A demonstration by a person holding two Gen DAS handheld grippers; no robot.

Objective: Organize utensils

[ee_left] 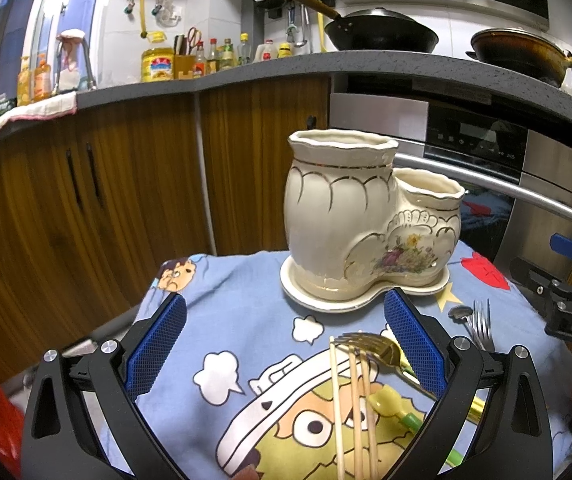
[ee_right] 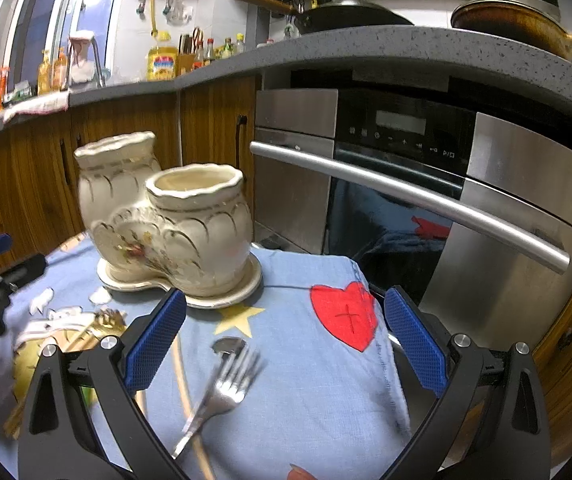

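Observation:
A cream ceramic holder (ee_left: 350,216) with a tall and a short pot stands on its saucer on the blue cartoon cloth (ee_left: 246,320); both pots (ee_right: 174,220) look empty. My left gripper (ee_left: 286,344) is open, low over the cloth. Between its fingers lie wooden chopsticks (ee_left: 354,408), a gold fork (ee_left: 370,346) and a yellow-green utensil (ee_left: 394,404). A silver fork (ee_right: 222,392) and a spoon bowl (ee_right: 228,346) lie on the cloth between the blue pads of my open right gripper (ee_right: 286,340), which holds nothing. The right gripper's body (ee_left: 566,300) shows at the right edge of the left wrist view.
Wooden cabinets (ee_left: 86,208) and a steel oven (ee_right: 426,208) with a long handle stand close behind the small table. The cloth drops off at the table's right edge (ee_right: 386,360). A counter above carries bottles (ee_left: 206,60) and two woks (ee_left: 382,32).

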